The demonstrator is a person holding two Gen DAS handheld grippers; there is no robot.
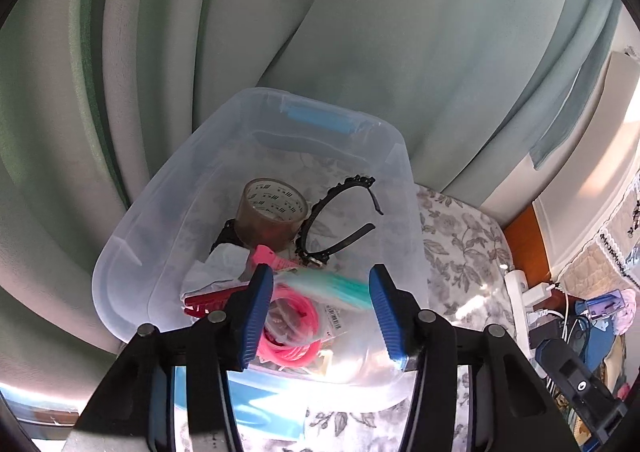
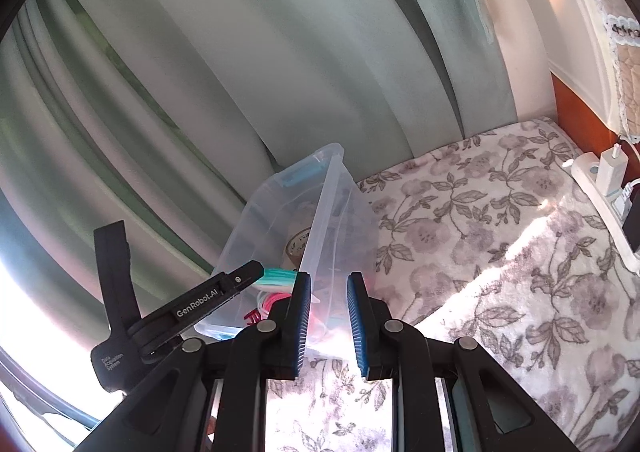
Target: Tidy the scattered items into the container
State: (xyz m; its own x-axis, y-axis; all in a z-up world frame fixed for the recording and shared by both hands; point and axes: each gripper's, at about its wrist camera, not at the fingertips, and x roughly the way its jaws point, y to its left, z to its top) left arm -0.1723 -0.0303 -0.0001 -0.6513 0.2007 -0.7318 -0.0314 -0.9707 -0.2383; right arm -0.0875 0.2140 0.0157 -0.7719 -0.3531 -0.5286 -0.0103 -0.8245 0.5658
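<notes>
A clear plastic container [image 1: 132,236] stands on the floral cloth and holds a brown tape roll [image 1: 270,212], a black headband [image 1: 340,212], a red comb [image 1: 208,302], a pink coiled cord in a bag [image 1: 294,328] and a blurred teal-and-white packet [image 1: 332,286]. My left gripper [image 1: 318,316] is open above the container's near end, with the teal packet between and below its pads. My right gripper [image 2: 328,322] is open and empty, to the right of the container [image 2: 320,220]. The left gripper's finger [image 2: 208,300] shows in the right wrist view beside the teal packet [image 2: 276,278].
Pale green curtains [image 1: 360,32] hang right behind the container. The floral cloth [image 2: 500,252] spreads to the right. A white power strip with chargers [image 2: 600,180] lies at the far right edge by an orange-brown panel. Cables and gadgets [image 1: 576,316] lie at the right.
</notes>
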